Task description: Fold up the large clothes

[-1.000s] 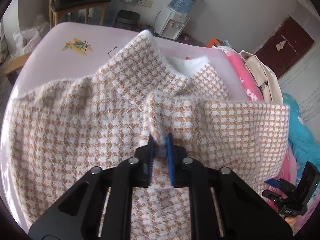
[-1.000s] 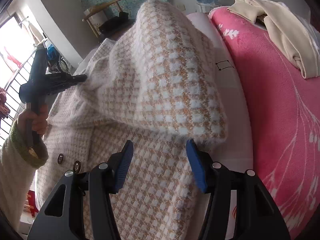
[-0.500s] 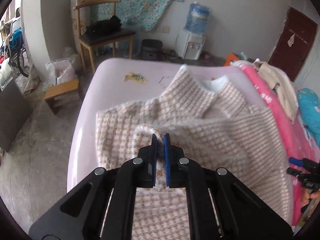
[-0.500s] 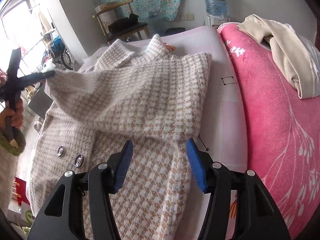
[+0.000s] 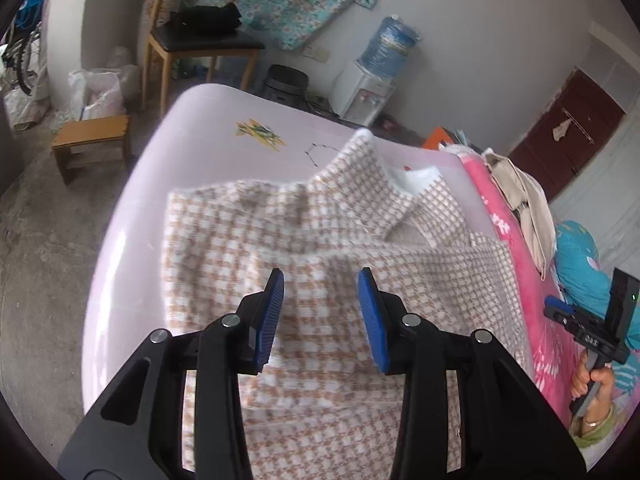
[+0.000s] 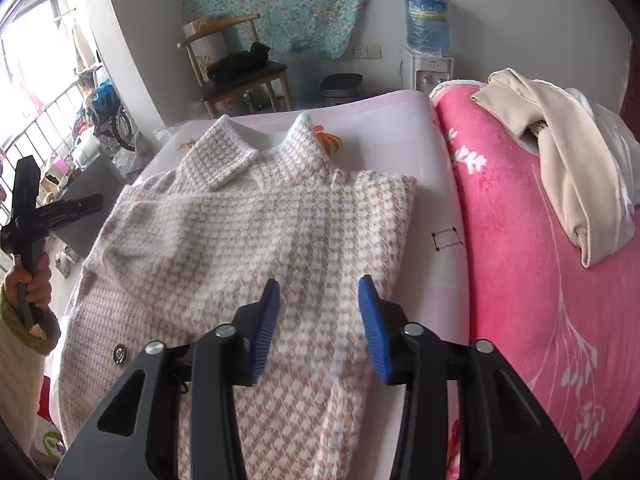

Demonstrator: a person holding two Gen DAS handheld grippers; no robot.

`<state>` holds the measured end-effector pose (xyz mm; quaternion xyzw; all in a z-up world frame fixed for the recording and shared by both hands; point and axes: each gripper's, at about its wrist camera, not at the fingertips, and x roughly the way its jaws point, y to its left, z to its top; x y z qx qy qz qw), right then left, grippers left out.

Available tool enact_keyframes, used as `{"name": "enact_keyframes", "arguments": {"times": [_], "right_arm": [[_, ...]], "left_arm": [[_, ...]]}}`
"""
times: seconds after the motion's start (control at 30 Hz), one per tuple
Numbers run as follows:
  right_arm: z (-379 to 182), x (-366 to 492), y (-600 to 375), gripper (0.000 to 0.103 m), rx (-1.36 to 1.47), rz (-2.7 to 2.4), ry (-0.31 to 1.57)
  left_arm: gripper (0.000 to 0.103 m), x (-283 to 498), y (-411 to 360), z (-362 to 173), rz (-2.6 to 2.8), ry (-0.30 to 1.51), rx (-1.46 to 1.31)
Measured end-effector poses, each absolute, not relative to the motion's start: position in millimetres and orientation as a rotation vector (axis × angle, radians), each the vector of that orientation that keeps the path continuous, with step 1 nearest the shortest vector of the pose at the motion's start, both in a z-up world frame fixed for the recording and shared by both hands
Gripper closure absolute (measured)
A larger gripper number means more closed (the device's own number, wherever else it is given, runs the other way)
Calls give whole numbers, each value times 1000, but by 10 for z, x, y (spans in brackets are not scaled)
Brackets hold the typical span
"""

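A pale pink bed [image 6: 400,120] carries a tan-and-white houndstooth coat [image 6: 280,232] lying flat with its collar toward the far edge, and beside it a bright pink floral blanket [image 6: 520,280] on which a cream garment [image 6: 568,168] lies crumpled.

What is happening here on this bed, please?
A person holding a two-finger gripper in each hand is folding a checked coat on a pale pink sheet. The left gripper has just been opening and has let go of the fabric it pinched; nothing is between its fingers now. The right gripper hangs open above the coat, its jaws having just been closing somewhat, holding nothing. The coat lies partly folded, collar towards the far end.
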<state>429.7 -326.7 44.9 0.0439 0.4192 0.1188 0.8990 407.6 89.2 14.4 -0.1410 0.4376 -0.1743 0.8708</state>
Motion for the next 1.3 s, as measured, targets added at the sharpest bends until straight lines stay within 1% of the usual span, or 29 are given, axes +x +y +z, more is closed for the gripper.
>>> {"name": "enact_keyframes", "arguments": {"times": [0.03, 0.1, 0.17, 0.2, 0.27, 0.37, 0.47, 0.5, 0.57, 0.6, 0.63, 0.7, 0.77, 0.83, 0.87, 0.9, 0.93, 0.97, 1.07, 1.1, 1.13, 1.2, 1.3], "right_arm": [[391, 4404, -3247, 76, 82, 237, 877], [230, 4606, -3252, 78, 40, 189, 906], [6, 4790, -3343, 80, -6, 97, 962], [-96, 4855, -3412, 85, -26, 61, 992], [-126, 4882, -3554, 85, 1, 51, 1001], [92, 4848, -3591, 84, 18, 31, 966], [295, 4895, -3465, 84, 20, 94, 903], [314, 4947, -3393, 84, 13, 114, 896], [253, 5110, -3262, 84, 25, 165, 908], [179, 5205, -3220, 84, 25, 160, 932], [56, 5313, -3186, 82, 2, 122, 971], [-119, 5422, -3206, 81, 20, 82, 1018], [-35, 5370, -3213, 81, 48, 50, 1010], [122, 5210, -3084, 78, -4, 43, 977], [201, 5112, -2985, 78, -4, 101, 953], [253, 5008, -2872, 75, 3, 165, 939], [281, 4907, -2738, 73, 6, 235, 931], [274, 4826, -2593, 70, 2, 301, 935], [73, 4719, -2165, 67, -84, 388, 986], [-58, 4722, -2057, 63, -135, 367, 1014], [-93, 4685, -2001, 62, -168, 347, 977], [-39, 4657, -1939, 62, -199, 314, 989], [162, 4464, -1985, 61, -145, 289, 1010]], "left_arm": [[66, 4110, 757, 67, -374, 952, -254], [66, 4164, 548, -144, -320, 1004, -135], [66, 4185, 508, -318, -282, 1002, -88], [66, 4157, 524, -322, -287, 971, -90], [66, 4121, 545, -313, -296, 962, -91], [65, 4060, 566, -257, -314, 949, -81], [62, 4047, 556, -166, -357, 918, -82], [59, 4064, 525, -159, -348, 913, -70], [58, 4126, 453, -206, -317, 925, -51], [58, 4166, 424, -260, -301, 940, -45], [57, 4194, 397, -311, -285, 942, -31], [57, 4184, 368, -322, -277, 909, 11], [57, 4146, 377, -280, -257, 907, 29], [56, 4038, 417, -164, -273, 884, 26], [55, 3971, 421, -102, -298, 866, 28], [49, 3914, 404, -52, -324, 856, 38], [45, 3862, 370, -24, -352, 853, 51], [45, 3822, 320, -24, -371, 858, 69], [41, 3817, 102, -241, -336, 935, 156], [38, 3826, 35, -347, -306, 953, 187], [34, 3785, 12, -361, -287, 912, 206], [32, 3784, 35, -344, -270, 916, 202], [32, 3701, 230, -201, -244, 947, 119]]}}
